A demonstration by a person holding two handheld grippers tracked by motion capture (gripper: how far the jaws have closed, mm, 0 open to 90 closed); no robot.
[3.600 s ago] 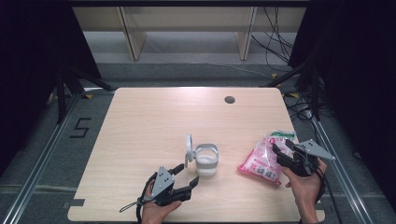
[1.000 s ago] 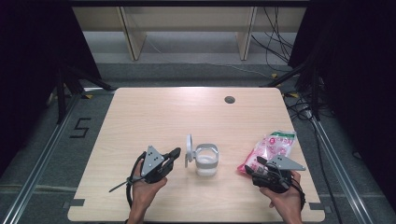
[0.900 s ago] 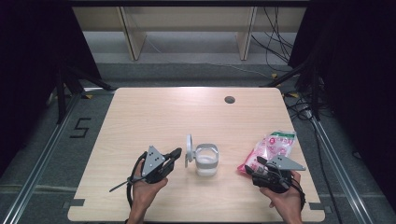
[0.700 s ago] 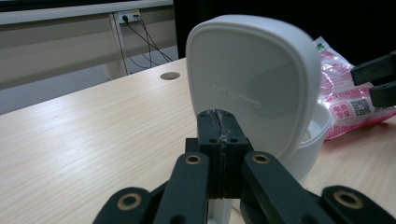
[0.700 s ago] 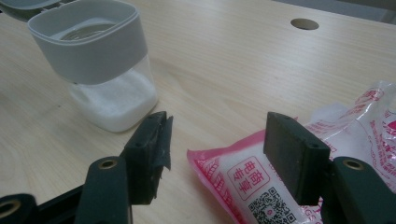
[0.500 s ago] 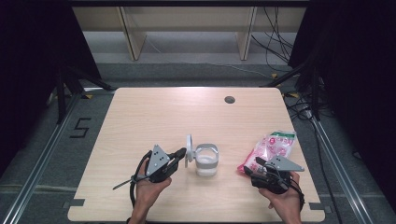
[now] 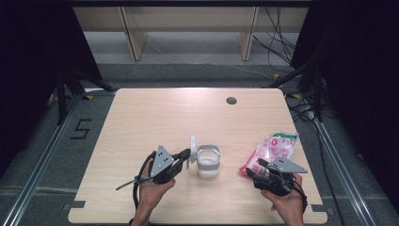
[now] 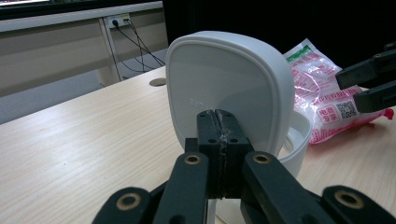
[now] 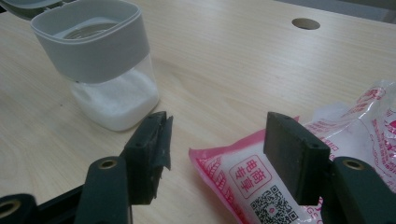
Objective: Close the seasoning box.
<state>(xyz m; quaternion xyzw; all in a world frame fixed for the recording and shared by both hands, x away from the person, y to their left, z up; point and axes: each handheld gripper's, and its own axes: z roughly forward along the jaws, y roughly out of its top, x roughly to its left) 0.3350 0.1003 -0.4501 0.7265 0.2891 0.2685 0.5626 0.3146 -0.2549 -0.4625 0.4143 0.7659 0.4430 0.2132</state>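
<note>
**Closed left gripper at the raised lid; right jaws apart over the pink bag**

Wooden table (image 7: 155,117), with a round cable hole (image 7: 231,100) near its far edge.

Near the middle of the front half: a small clear container (image 7: 208,161) with a grey upper collar, holding white granules in its lower part. Its white hinged lid (image 8: 224,88) stands upright on the container's left side, as the high view shows it.

Left gripper (image 7: 186,155): jaws pressed fully together, nothing between them. Tips sit right at the outer face of the raised lid, low down, near the hinge side. Whether they actually touch the lid cannot be told. The left hand (image 7: 153,186) holds the gripper body, cable trailing off to the left.

Right gripper (image 9: 215,135): jaws well apart, gripping nothing. They straddle the near corner of a pink-and-white printed bag (image 7: 270,151) lying flat on the table, to the right of the container and apart from it. The pads do not press on the bag. Right hand (image 7: 284,200) at the table's front right.
</note>
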